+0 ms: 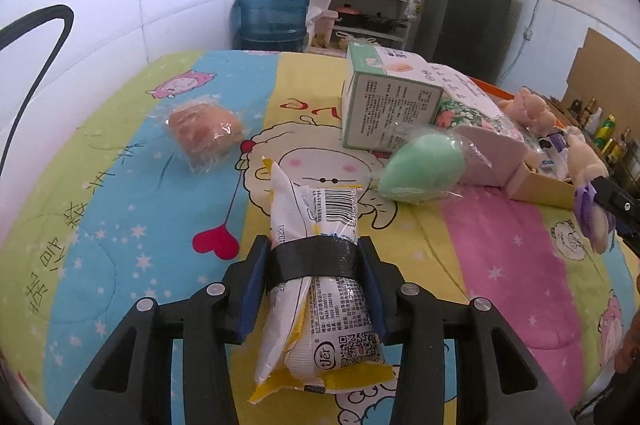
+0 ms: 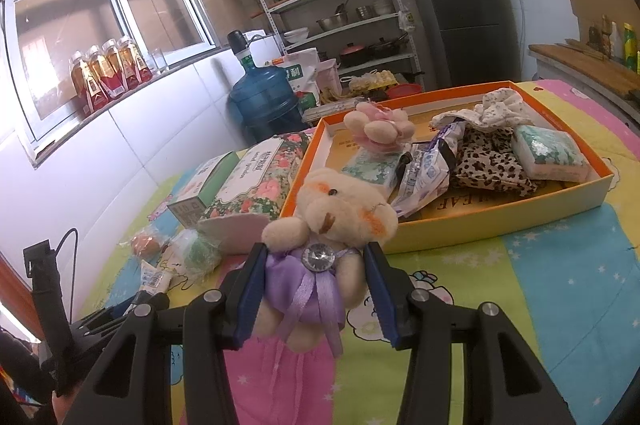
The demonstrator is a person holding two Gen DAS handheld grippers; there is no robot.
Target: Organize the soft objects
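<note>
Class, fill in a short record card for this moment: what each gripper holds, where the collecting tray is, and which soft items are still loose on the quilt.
left gripper: shut on a yellow-and-white snack packet
right gripper: shut on a small teddy bear in a purple dress
tray: orange-rimmed box, beyond the bear, already holding soft items
loose on quilt: wrapped bun, green sponge
surface: cartoon quilt

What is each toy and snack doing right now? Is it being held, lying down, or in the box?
Left gripper: shut on the yellow-white snack packet.
Yellow-white snack packet: held.
Right gripper: shut on the cream teddy bear.
Cream teddy bear in purple dress: held, upright.
Plastic-wrapped brown bun: lying on the quilt.
Green wrapped sponge: lying on the quilt.
Orange-rimmed box: open, holding soft things.
</note>
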